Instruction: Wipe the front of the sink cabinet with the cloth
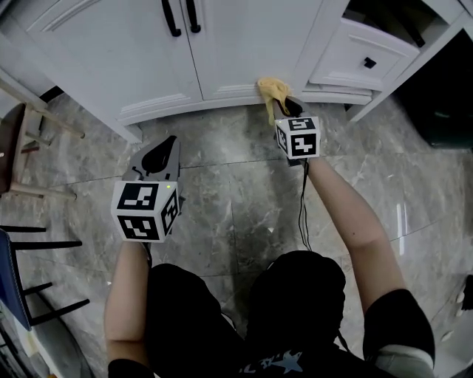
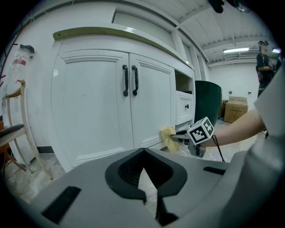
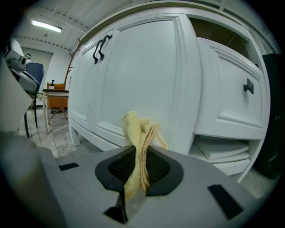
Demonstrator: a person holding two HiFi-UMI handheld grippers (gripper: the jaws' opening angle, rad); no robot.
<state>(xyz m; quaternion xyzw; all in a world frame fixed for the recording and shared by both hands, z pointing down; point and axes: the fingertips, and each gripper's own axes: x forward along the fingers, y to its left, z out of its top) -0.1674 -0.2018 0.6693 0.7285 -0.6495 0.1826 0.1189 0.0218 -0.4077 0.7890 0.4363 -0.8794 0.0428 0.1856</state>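
Nearest the person, the left gripper (image 1: 165,148) hangs over the floor (image 1: 222,199), a glossy grey stone veined like marble. Its fingers are pressed together with nothing between them, and it appears idle.

Further forward, the right gripper (image 1: 285,104) is stretched out low. Its fingers pinch the cloth (image 1: 270,90), a soft yellow rag folded into several layers, with a loose bunch standing out past the tips. That bunch touches the cabinet (image 1: 236,59) at its base rail, by the lower right corner of the right door.

The wiping step looks to be in hand, down at the bottom edge. The next move probably calls for keeping the bunch pressed flat and sweeping it along the rail or up the door. A limp rag can fold back instead of rubbing.

The cabinet front is smooth white paint, with framed panel doors and stepped moulding that could trap dirt. It has slim black handles (image 1: 181,16), and a drawer (image 1: 355,55) sits to the right.
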